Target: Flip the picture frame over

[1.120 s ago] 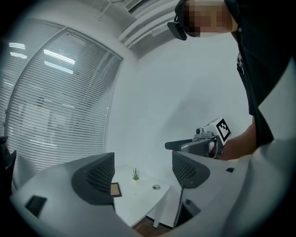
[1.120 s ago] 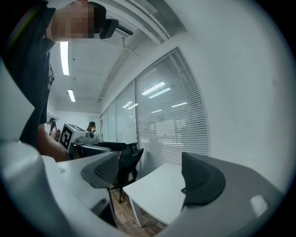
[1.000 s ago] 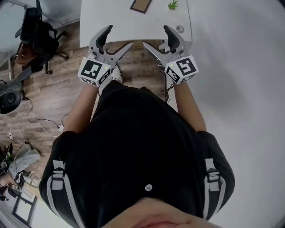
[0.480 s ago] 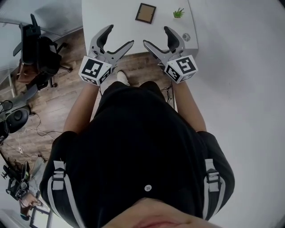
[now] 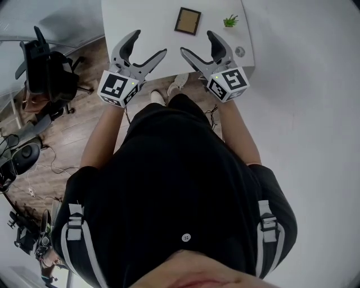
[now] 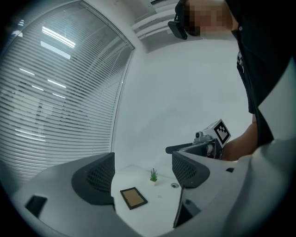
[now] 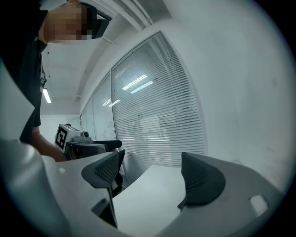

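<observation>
Picture frame (image 5: 187,21) lies flat on white table (image 5: 135,17), far centre, now fuller in view than half second earlier. Left gripper (image 5: 151,44) and right gripper (image 5: 197,43) both spread, empty, above near table edge. Small pot (image 5: 229,25), right of frame, holds green plant.

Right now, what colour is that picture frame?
The picture frame has a dark border and brown centre, clearest in head view.

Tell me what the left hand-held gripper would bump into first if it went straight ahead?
Probably the picture frame lying on the white table; it sits between the open jaws, though depth is unclear.
</observation>
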The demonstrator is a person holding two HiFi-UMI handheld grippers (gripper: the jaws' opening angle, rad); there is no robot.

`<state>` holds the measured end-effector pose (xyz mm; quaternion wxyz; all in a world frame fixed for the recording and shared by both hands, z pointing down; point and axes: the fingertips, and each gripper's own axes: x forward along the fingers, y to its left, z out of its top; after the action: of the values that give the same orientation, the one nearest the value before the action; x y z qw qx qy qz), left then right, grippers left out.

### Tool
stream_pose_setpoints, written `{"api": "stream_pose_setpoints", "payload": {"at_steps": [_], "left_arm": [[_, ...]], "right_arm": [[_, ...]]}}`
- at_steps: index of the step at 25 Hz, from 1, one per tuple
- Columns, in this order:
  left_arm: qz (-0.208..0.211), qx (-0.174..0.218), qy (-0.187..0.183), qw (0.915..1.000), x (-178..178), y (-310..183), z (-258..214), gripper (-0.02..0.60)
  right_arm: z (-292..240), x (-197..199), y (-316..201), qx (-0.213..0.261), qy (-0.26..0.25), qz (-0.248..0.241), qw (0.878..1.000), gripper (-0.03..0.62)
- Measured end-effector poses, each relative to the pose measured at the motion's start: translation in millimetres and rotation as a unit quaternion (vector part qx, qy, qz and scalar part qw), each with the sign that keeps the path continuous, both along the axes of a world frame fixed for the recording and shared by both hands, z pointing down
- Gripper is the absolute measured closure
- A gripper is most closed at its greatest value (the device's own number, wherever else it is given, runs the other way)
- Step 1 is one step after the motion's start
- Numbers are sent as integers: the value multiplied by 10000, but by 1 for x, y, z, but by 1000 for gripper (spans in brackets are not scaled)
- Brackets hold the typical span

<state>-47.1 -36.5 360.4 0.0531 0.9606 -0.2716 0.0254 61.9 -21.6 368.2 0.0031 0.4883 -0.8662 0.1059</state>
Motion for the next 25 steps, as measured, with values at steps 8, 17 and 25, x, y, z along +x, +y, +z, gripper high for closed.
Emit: {"api": "stream_pose_setpoints", "payload": {"at_steps": [8, 17, 25], "left_arm": [[-140, 99, 23, 9999, 22, -51, 2, 207], [-254, -78, 234, 9994, 40, -109, 8, 207], [-101, -129, -124, 9998, 54, -137, 34, 209]], "right_arm": [[11, 32, -62, -1, -24, -4, 10000, 169], [31, 52, -127, -170, -17, -64, 9998, 168], [92, 52, -155, -755, 66, 225, 9969, 169]]}}
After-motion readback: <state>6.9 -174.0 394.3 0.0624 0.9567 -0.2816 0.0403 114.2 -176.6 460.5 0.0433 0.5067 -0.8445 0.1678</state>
